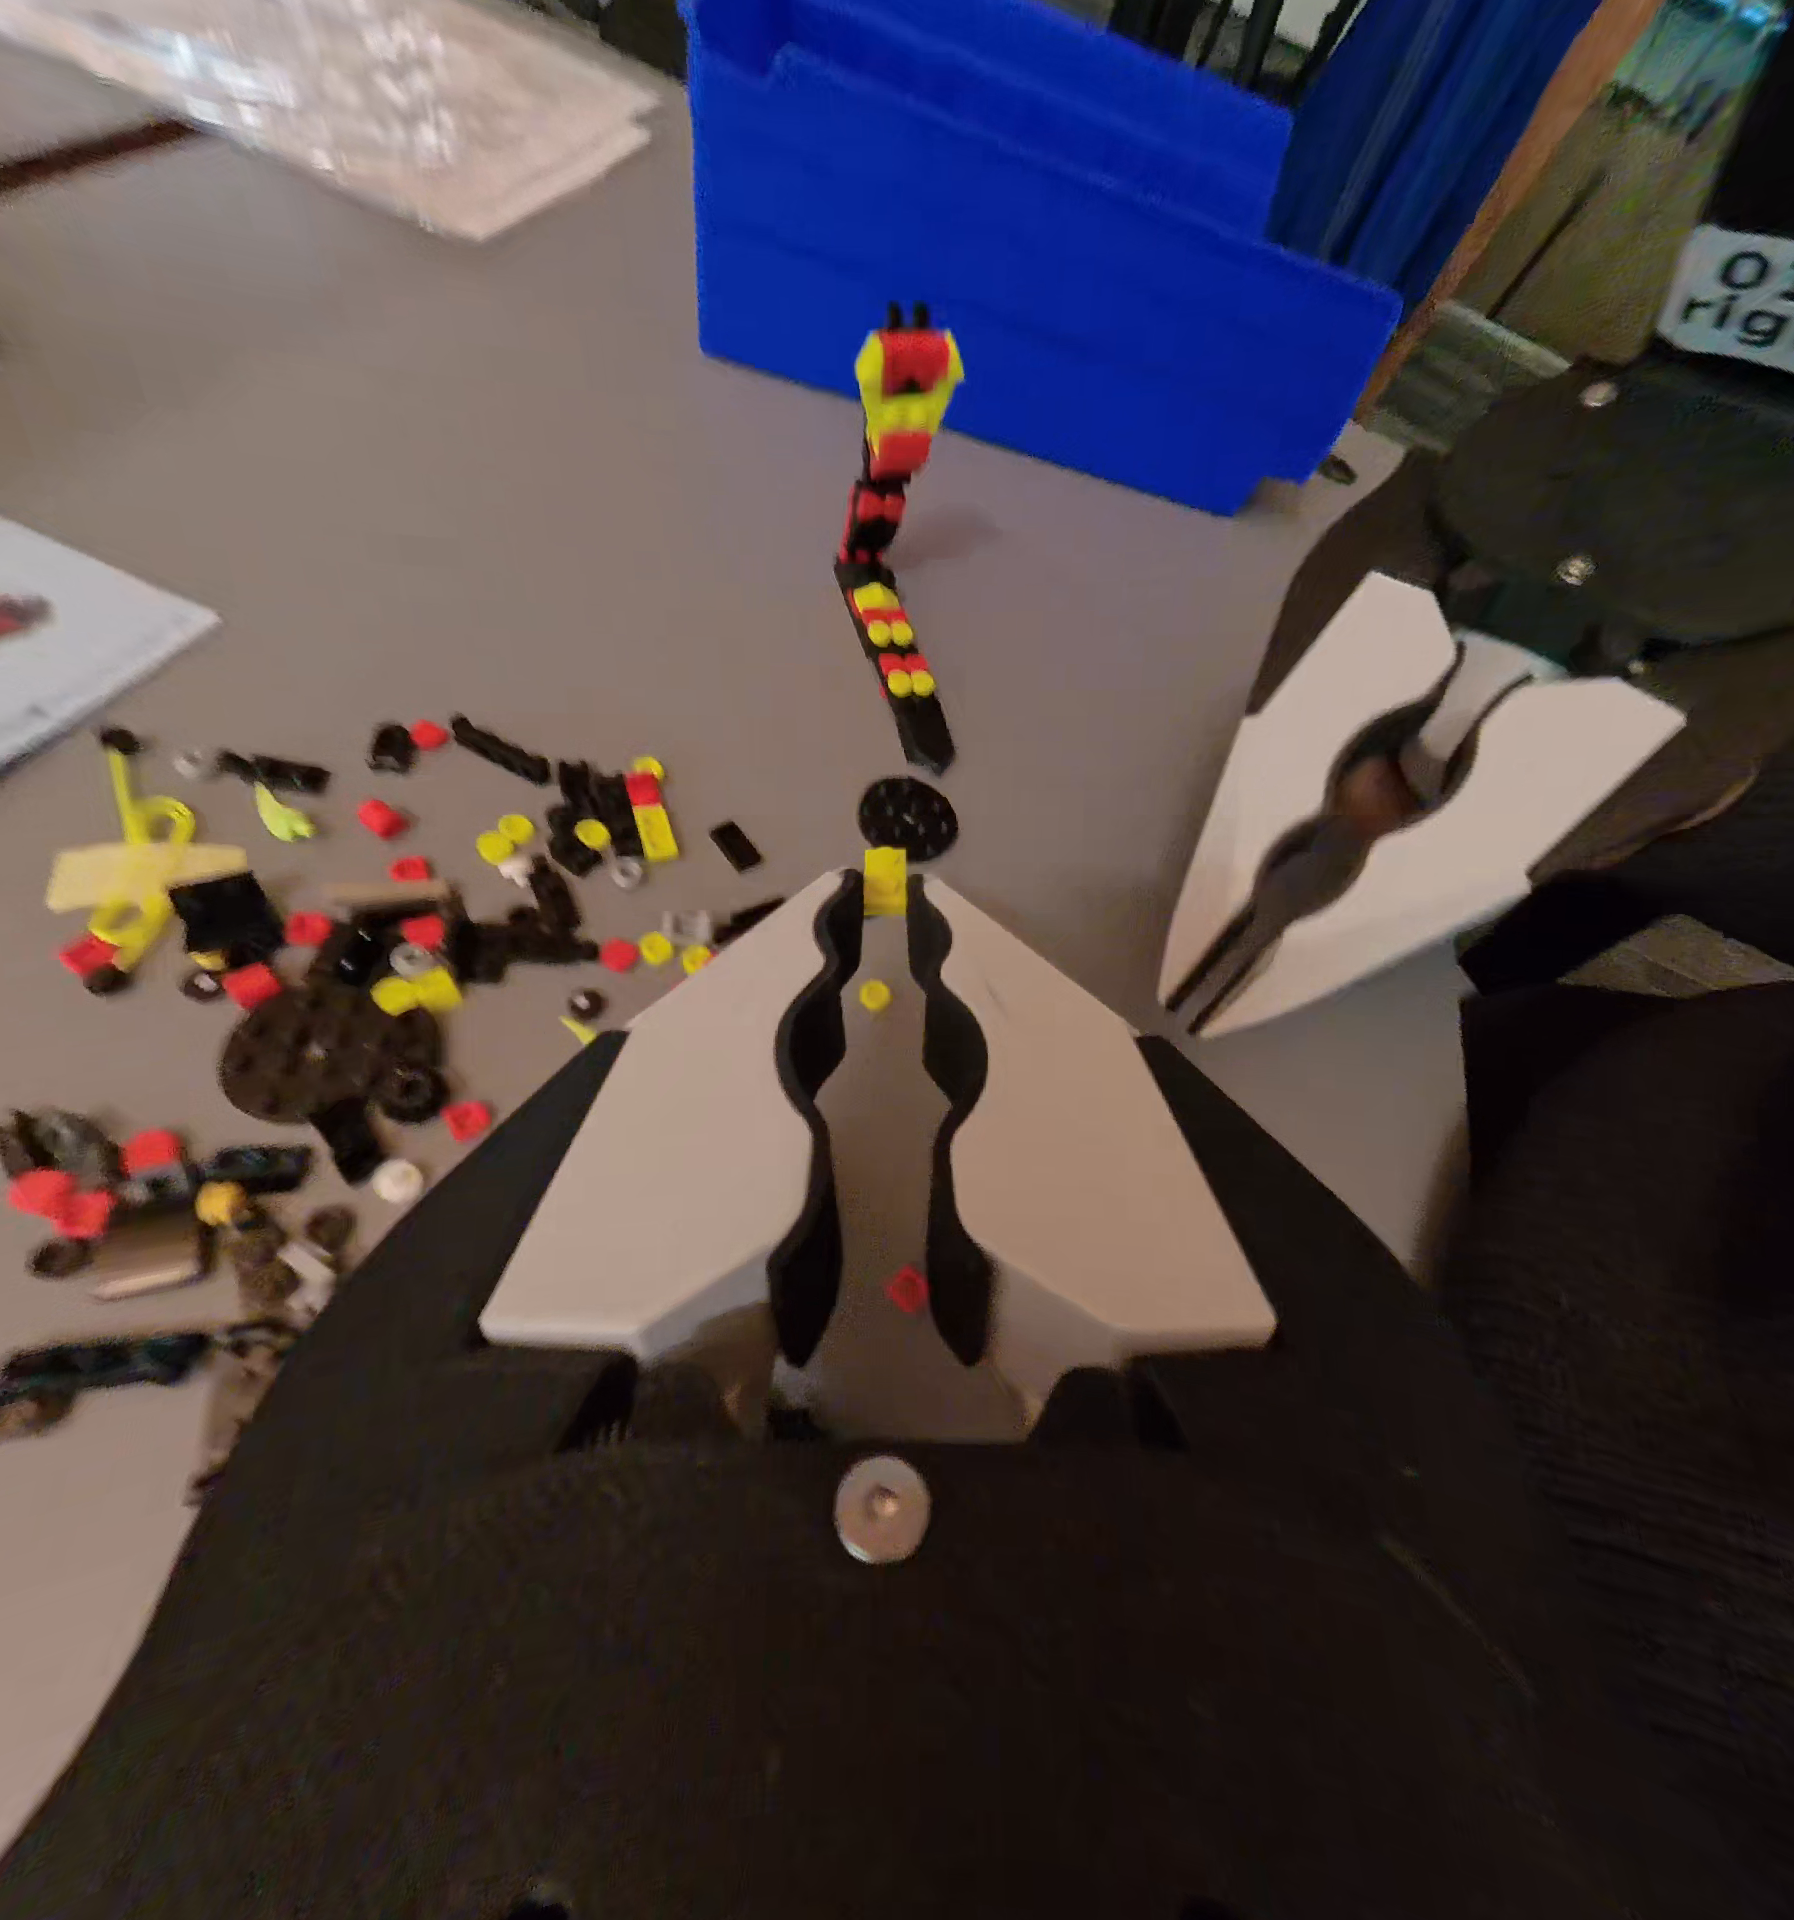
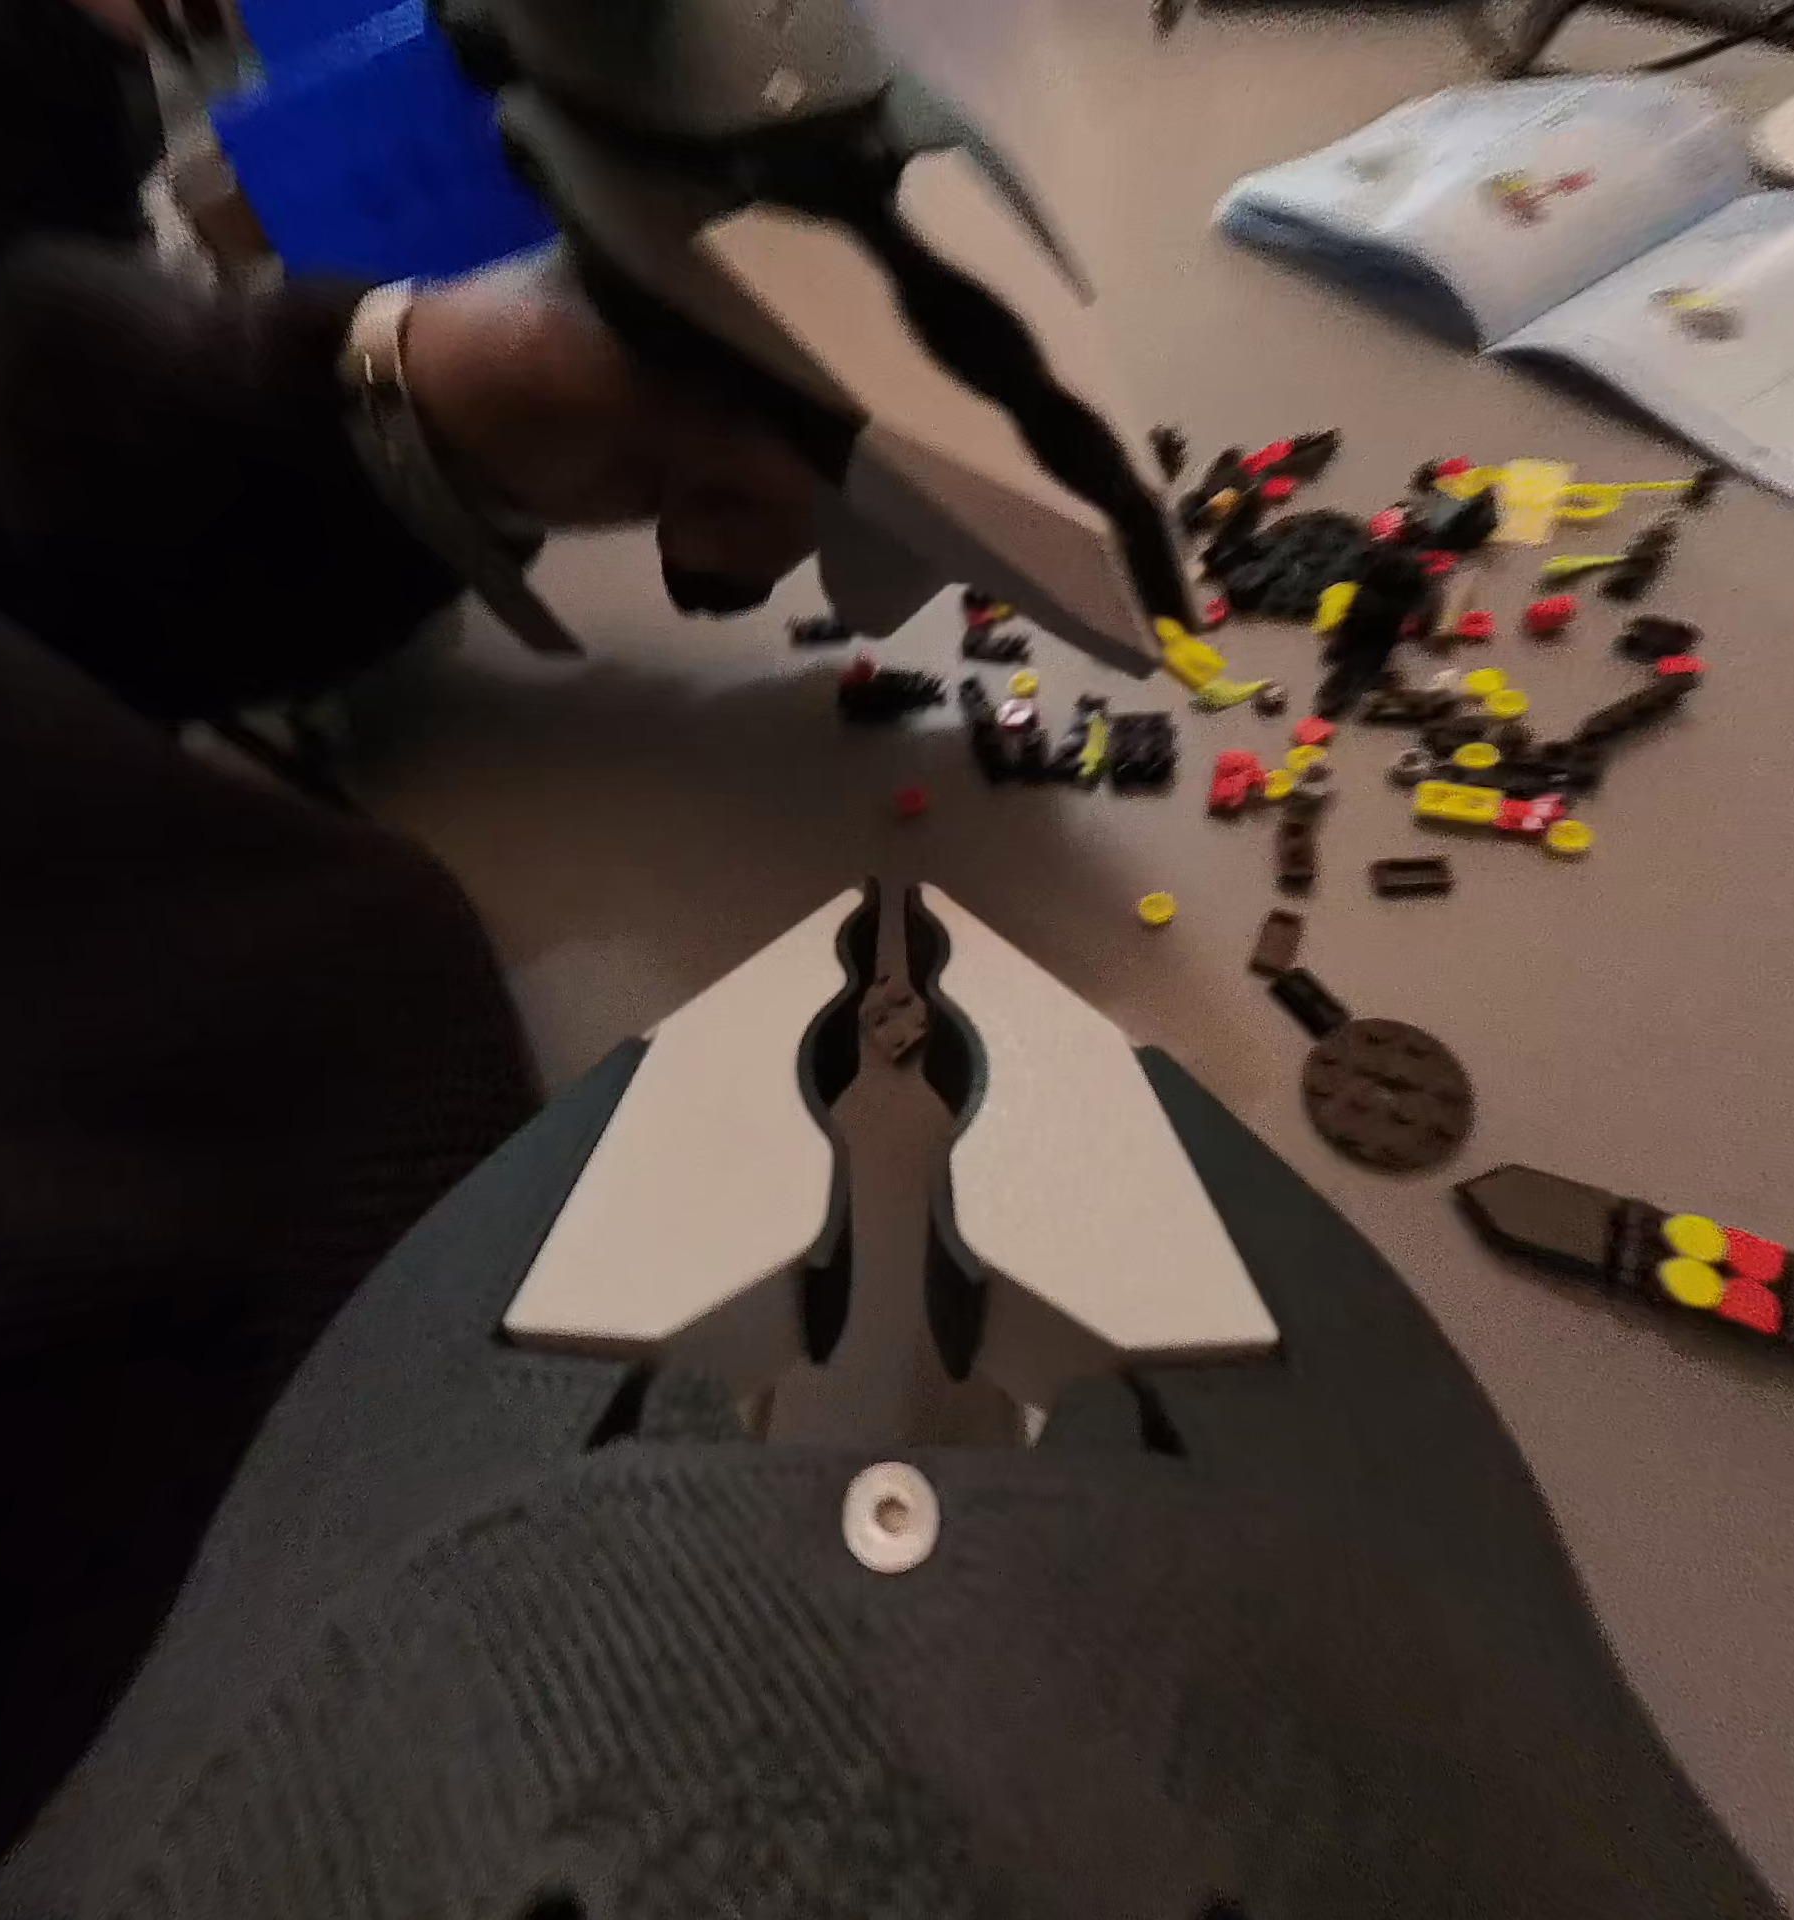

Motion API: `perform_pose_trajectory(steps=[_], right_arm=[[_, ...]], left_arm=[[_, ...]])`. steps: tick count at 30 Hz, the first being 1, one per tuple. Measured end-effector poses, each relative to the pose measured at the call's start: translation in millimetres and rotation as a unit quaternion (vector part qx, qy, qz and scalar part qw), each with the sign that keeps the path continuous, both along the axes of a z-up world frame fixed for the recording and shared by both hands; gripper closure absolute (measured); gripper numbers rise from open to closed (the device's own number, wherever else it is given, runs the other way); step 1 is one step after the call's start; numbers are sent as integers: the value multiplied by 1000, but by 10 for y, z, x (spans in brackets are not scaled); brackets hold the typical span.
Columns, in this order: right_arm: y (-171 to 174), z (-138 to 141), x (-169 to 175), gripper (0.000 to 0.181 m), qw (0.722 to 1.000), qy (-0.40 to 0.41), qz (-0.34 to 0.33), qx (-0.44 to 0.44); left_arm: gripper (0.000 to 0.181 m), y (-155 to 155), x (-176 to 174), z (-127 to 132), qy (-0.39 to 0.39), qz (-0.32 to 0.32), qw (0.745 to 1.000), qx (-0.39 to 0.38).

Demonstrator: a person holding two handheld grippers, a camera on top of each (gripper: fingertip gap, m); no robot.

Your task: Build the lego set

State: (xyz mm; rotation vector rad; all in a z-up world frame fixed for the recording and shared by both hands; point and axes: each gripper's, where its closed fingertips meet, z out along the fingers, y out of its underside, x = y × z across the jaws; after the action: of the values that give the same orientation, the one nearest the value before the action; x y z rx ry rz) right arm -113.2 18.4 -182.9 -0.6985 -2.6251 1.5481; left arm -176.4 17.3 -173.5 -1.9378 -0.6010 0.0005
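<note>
Here the left gripper [image 1: 885,883] pinches a yellow brick [image 1: 885,878] at its tips.
The right gripper [image 2: 888,899] is narrow, clasping a small dark piece [image 2: 895,1016]; both seem light, stiff, slippery.

1. Snake [image 1: 895,540]: a part-built black model with red and yellow pieces. Its head end stands upright in front of a blue bin; its flat tail lies on the tabletop, ending in a black point [image 2: 1542,1221].
2. Round plate [image 1: 907,818]: black, studded, flat on the tabletop just beyond the tail tip.
3. Yellow brick [image 1: 885,879]: small, pinched at the left gripper's tips.
4. Brown piece [image 2: 895,1020]: small, tilted, between the right gripper's fingers.
5. Loose pile [image 1: 353,966]: black, red and yellow pieces scattered on the tabletop.
</note>
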Motion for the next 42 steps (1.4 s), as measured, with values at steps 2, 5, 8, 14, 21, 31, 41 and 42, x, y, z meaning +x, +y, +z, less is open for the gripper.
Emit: perform_pose_trajectory(steps=[2,5,8,14,21,31,41,42], right_arm=[[-47,-138,155,179,998,20,39,51],[-68,-359,258,181,988,40,80,125],[-20,-531,282,181,980,37,94,171],[65,-580,29,181,976,66,40,202],[67,-444,-22,180,988,32,18,151],[-126,-405,116,141,960,167,142,177],[4,-430,7,149,973,103,130,161],[10,-434,10,150,973,102,128,162]], left_arm=[[175,1,129,-88,-24,0,1000,-14],[175,-53,264,-185,-38,8,999,-30],[175,-126,304,-197,-45,19,998,-26],[175,-227,251,-239,-84,33,996,-9],[175,-229,250,-249,-103,33,994,1],[175,-214,265,-303,-107,27,994,-12],[175,-203,291,-310,-105,21,994,-16],[175,-201,296,-309,-105,20,994,-16]])
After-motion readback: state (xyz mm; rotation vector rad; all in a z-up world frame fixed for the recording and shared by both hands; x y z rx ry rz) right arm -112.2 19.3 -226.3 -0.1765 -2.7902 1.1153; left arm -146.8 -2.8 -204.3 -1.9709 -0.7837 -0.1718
